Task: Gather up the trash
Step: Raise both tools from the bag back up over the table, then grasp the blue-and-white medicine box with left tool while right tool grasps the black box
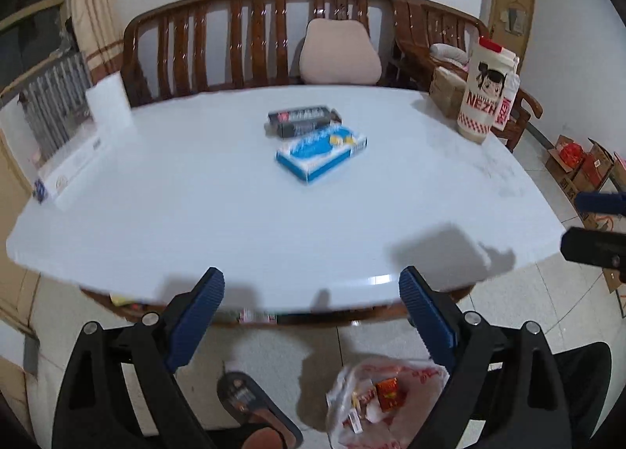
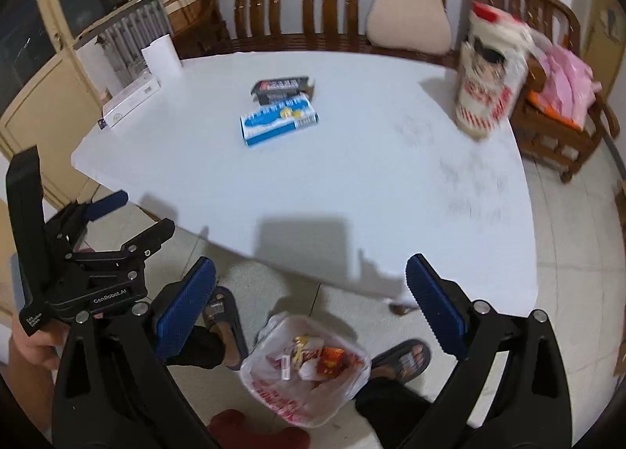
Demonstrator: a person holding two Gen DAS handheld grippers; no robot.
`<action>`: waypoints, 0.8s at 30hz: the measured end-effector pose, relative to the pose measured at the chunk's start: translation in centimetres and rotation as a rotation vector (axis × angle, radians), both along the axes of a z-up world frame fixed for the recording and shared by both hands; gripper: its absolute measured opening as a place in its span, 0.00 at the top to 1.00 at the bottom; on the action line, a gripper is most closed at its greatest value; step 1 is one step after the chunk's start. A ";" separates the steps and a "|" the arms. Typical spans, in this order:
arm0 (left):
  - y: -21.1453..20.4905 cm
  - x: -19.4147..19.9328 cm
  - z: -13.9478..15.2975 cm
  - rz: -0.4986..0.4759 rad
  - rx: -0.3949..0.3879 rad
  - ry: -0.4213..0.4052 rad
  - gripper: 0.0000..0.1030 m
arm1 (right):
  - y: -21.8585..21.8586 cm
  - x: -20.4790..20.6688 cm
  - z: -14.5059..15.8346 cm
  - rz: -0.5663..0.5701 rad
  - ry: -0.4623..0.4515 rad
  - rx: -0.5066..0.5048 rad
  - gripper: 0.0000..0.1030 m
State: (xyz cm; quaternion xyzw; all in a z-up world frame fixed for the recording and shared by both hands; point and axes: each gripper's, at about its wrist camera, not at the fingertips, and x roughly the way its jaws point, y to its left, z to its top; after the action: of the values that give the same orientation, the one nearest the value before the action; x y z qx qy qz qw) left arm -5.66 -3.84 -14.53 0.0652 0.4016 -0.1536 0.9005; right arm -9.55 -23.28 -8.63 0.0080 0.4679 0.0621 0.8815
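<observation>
Blue carton [image 1: 321, 152] and black carton [image 1: 303, 119] touching mid-table [image 1: 195, 214]; plastic trash bag [image 2: 305, 367] open on floor; left gripper [image 1: 312, 316] and right gripper [image 2: 311, 304] jaws wide, empty.

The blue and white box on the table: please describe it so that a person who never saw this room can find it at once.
Look at the big white table in front of the wooden bench. Near the table's middle two flat boxes lie touching; the blue and white box is the one nearer the camera. Its neighbour, the black box, is dark, while this one is bright blue with small yellow marks.
</observation>
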 end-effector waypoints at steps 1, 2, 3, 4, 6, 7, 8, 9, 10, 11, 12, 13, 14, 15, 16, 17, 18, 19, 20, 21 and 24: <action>-0.3 0.7 0.3 -0.011 0.003 -0.004 0.14 | 0.1 0.9 0.5 0.019 -0.006 -0.013 0.08; -0.5 1.2 0.4 -0.018 0.010 -0.002 0.14 | 0.2 1.9 0.9 0.034 -0.008 -0.024 0.08; -0.8 1.7 0.6 -0.026 0.016 -0.003 0.14 | 0.3 2.6 1.2 0.041 -0.010 -0.032 0.08; -1.1 2.3 0.8 -0.035 0.024 -0.008 0.14 | 0.5 3.8 1.6 0.056 -0.012 -0.043 0.08; -1.6 3.3 1.1 -0.040 0.034 -0.011 0.14 | 0.7 5.5 2.1 0.085 -0.005 -0.051 0.08; -1.9 3.9 1.2 -0.045 0.033 -0.007 0.14 | 1.0 6.7 2.5 0.106 -0.001 -0.060 0.08; -2.0 4.4 1.3 -0.046 0.033 -0.008 0.14 | 1.2 7.5 2.7 0.127 0.000 -0.067 0.08; -2.2 4.8 1.4 -0.045 0.038 -0.010 0.14 | 1.5 8.5 3.0 0.153 -0.001 -0.074 0.08; -2.3 5.3 1.5 -0.049 0.040 -0.009 0.14 | 1.7 9.2 3.3 0.167 -0.001 -0.081 0.08; -2.4 5.7 1.5 -0.051 0.043 -0.009 0.14 | 1.9 10.2 3.6 0.185 -0.001 -0.091 0.08; -2.6 6.2 1.5 -0.052 0.047 -0.012 0.14 | 2.1 11.2 3.9 0.204 -0.003 -0.097 0.08; -2.6 6.8 1.6 -0.052 0.052 -0.013 0.14 | 2.2 11.8 4.1 0.216 -0.005 -0.096 0.08; -2.6 7.2 1.5 -0.051 0.052 -0.012 0.14 | 2.3 12.6 4.3 0.230 -0.005 -0.093 0.08; -2.7 7.6 1.6 -0.051 0.052 -0.012 0.14 | 2.5 13.5 4.6 0.247 -0.004 -0.091 0.08; -2.8 8.1 1.6 -0.050 0.055 -0.012 0.14 | 2.6 14.0 4.8 0.257 -0.006 -0.089 0.08; -2.9 8.4 1.6 -0.048 0.058 -0.011 0.14 | 2.8 14.6 4.9 0.268 -0.008 -0.088 0.08; -3.0 8.8 1.6 -0.050 0.060 -0.010 0.14 | 3.0 15.5 5.1 0.285 -0.008 -0.092 0.07; -3.1 9.2 1.7 -0.054 0.063 -0.012 0.14 | 3.1 16.0 5.2 0.297 -0.008 -0.094 0.07; -3.1 9.5 1.7 -0.055 0.067 -0.016 0.14 | 3.2 16.7 5.3 0.309 -0.008 -0.094 0.07; -3.2 9.9 1.7 -0.058 0.073 -0.018 0.14 | 3.4 17.5 5.4 0.329 -0.006 -0.091 0.07; -3.4 11.2 1.8 -0.069 0.076 -0.022 0.14 | 3.7 19.1 5.5 0.373 -0.011 -0.090 0.07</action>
State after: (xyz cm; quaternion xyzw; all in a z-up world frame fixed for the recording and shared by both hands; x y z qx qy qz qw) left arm 5.52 -7.27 -12.77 0.1148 0.3949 -0.1688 0.8958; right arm 9.55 -19.58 -3.16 -0.1187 0.4588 0.2036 0.8567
